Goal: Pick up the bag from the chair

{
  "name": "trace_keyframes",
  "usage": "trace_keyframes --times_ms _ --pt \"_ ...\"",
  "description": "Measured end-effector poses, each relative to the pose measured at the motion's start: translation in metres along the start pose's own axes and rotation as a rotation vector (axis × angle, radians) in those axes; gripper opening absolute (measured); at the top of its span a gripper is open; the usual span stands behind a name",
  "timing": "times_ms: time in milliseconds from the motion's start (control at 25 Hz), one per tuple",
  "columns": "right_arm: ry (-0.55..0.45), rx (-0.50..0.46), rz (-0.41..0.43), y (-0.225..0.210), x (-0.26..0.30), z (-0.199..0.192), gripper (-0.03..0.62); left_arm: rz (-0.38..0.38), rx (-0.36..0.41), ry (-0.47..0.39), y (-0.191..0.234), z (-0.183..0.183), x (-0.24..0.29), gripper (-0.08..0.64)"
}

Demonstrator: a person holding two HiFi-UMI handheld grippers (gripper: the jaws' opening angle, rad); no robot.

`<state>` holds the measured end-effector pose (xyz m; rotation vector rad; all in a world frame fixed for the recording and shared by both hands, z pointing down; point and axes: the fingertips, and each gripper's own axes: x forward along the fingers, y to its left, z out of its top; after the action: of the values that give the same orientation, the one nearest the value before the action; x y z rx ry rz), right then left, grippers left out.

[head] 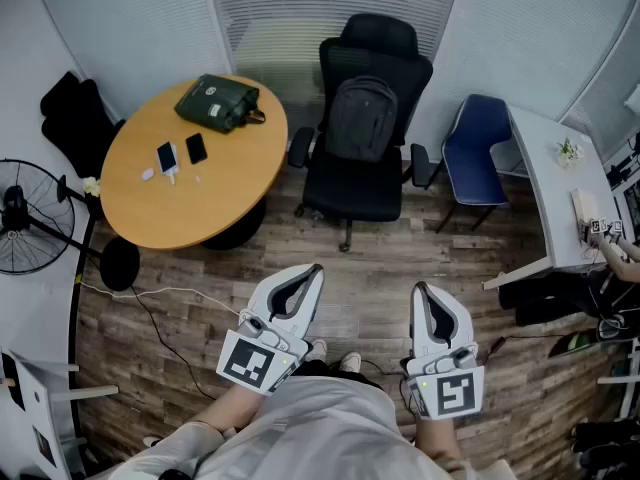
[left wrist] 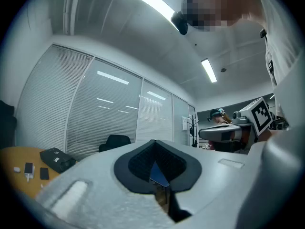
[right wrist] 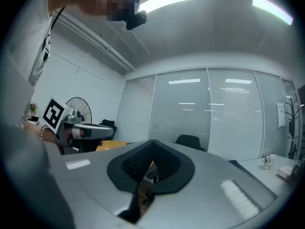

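Note:
A grey backpack (head: 362, 118) stands upright on the seat of a black office chair (head: 352, 196), leaning on its backrest, at the far middle of the head view. My left gripper (head: 312, 271) and right gripper (head: 420, 290) are held low near my body, well short of the chair, both pointing toward it. Each one is shut with nothing between its jaws. In the left gripper view the shut left gripper (left wrist: 155, 165) fills the bottom and the chair (left wrist: 116, 141) is small and far. The right gripper view shows the shut right gripper (right wrist: 147, 165) and the chair's top (right wrist: 188, 140).
A round wooden table (head: 230, 193) at the left carries a green bag (head: 218, 102) and two phones (head: 180, 154). A floor fan (head: 25, 218) and its cable (head: 160, 313) lie at the left. A blue chair (head: 478, 148) and white desk (head: 555, 188) stand at the right.

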<state>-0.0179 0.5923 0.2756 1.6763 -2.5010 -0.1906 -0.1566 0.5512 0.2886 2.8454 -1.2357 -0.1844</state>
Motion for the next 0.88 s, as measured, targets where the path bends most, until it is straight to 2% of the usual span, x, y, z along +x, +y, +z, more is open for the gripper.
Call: trace_keyframes --times_ms 200,520,880 --pt "-0.024 0.054 -0.015 0.009 0.014 0.001 0.005 0.002 -0.016 0.000 0.020 -0.001 -0.006 0.002" --pt "0.000 0.035 -0.026 0.019 0.029 -0.003 0.005 -0.016 -0.020 0.010 0.036 -0.001 -0.006 0.002" --pt "-0.009 0.018 -0.016 0.002 0.056 -0.006 0.005 -0.016 -0.012 0.009 0.049 -0.004 0.022 0.002"
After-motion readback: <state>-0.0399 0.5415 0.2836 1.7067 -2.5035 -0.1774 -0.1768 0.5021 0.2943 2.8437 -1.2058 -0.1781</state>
